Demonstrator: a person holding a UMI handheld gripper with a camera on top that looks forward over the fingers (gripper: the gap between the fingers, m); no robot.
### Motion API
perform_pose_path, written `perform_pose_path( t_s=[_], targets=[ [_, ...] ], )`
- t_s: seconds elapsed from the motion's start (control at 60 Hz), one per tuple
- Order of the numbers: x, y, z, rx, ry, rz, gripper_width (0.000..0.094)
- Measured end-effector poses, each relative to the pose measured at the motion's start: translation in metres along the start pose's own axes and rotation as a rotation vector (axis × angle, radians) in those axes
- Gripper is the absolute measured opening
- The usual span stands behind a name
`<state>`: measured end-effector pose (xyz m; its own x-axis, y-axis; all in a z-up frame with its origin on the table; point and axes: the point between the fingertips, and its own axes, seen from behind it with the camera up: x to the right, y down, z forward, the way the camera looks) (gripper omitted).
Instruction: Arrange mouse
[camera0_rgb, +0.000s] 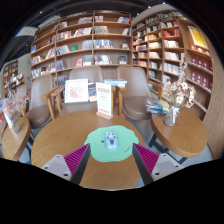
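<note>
Green square mat (112, 141) carries a small dark computer mouse (111, 140) on the round wooden desk (62, 135) — your claw (112, 160) spread, empty, just short of it.

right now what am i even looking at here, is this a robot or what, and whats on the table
There is no robot arm here. A person carries a hand-held two-finger tool, and the one picture comes from a wide-angle camera riding on it, looking forward along its fingers. The two dark fingers show at the bottom, each with a magenta pad on its inner face. They stand open and hold nothing. Just ahead of them, on a round wooden table, lies a green mat with a dark mouse resting on it. Beyond stand a sign card, wooden chairs and bookshelves; a flower vase sits on a table to one side.
</note>
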<state>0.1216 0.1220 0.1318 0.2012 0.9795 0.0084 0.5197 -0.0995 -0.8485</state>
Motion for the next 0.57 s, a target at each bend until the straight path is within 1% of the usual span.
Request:
perform_pose_path(
  t_s=[0.1, 0.183, 0.25, 0.4, 0.483, 0.567],
  targets=[
    [-0.006, 0.022, -0.043, 0.008, -0.009, -0.010, 0.0862],
    [-0.006, 0.047, -0.069, 0.021, 0.013, -0.034, 0.0858],
    [-0.008, 0.069, -0.082, 0.011, 0.028, -0.072, 0.0859],
    [-0.021, 0.107, -0.096, -0.008, -0.009, -0.093, 0.0853],
    [-0.022, 0.108, -0.103, 0.003, -0.005, -0.108, 0.0854],
    [-0.029, 0.109, -0.108, 0.007, -0.024, -0.110, 0.0852]
  ],
)
